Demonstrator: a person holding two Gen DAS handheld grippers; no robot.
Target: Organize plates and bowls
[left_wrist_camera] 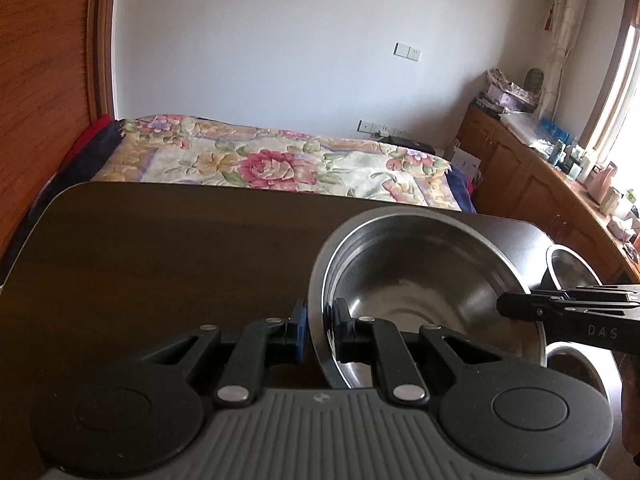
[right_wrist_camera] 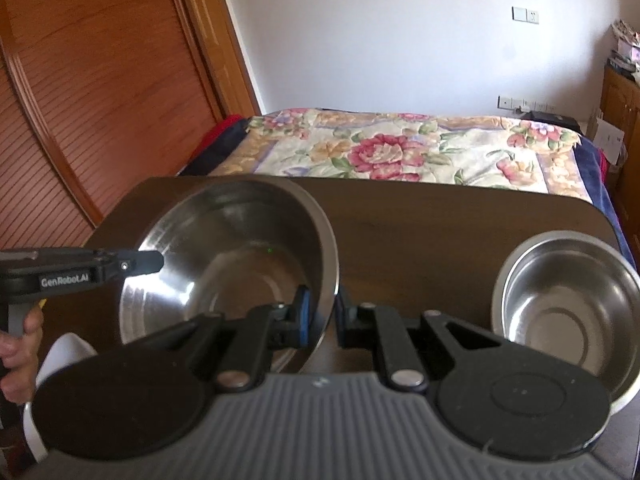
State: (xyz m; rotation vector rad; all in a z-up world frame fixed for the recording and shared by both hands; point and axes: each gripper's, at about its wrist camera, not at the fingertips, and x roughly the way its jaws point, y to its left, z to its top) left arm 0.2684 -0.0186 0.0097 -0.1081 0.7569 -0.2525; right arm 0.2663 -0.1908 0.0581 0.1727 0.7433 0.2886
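Observation:
A large steel bowl point(left_wrist_camera: 420, 272) hangs tilted over the dark brown table point(left_wrist_camera: 160, 248), held from both sides. My left gripper point(left_wrist_camera: 320, 316) is shut on its left rim, one finger inside and the blue-padded one outside. The right gripper point(left_wrist_camera: 520, 306) comes in from the right and clamps the opposite rim. In the right wrist view the same large bowl point(right_wrist_camera: 232, 248) fills the left half, and my right gripper point(right_wrist_camera: 322, 308) is shut on its right rim. The left gripper point(right_wrist_camera: 154, 262) grips the far rim, with a hand on its handle.
A smaller steel bowl point(right_wrist_camera: 560, 308) stands on the table point(right_wrist_camera: 420, 232) at the right, also seen as the smaller bowl point(left_wrist_camera: 568, 268). A white dish point(right_wrist_camera: 66, 356) lies low at the left. Behind the table is a bed with a floral cover point(left_wrist_camera: 260, 156); wooden cabinets point(left_wrist_camera: 520, 172) line the right.

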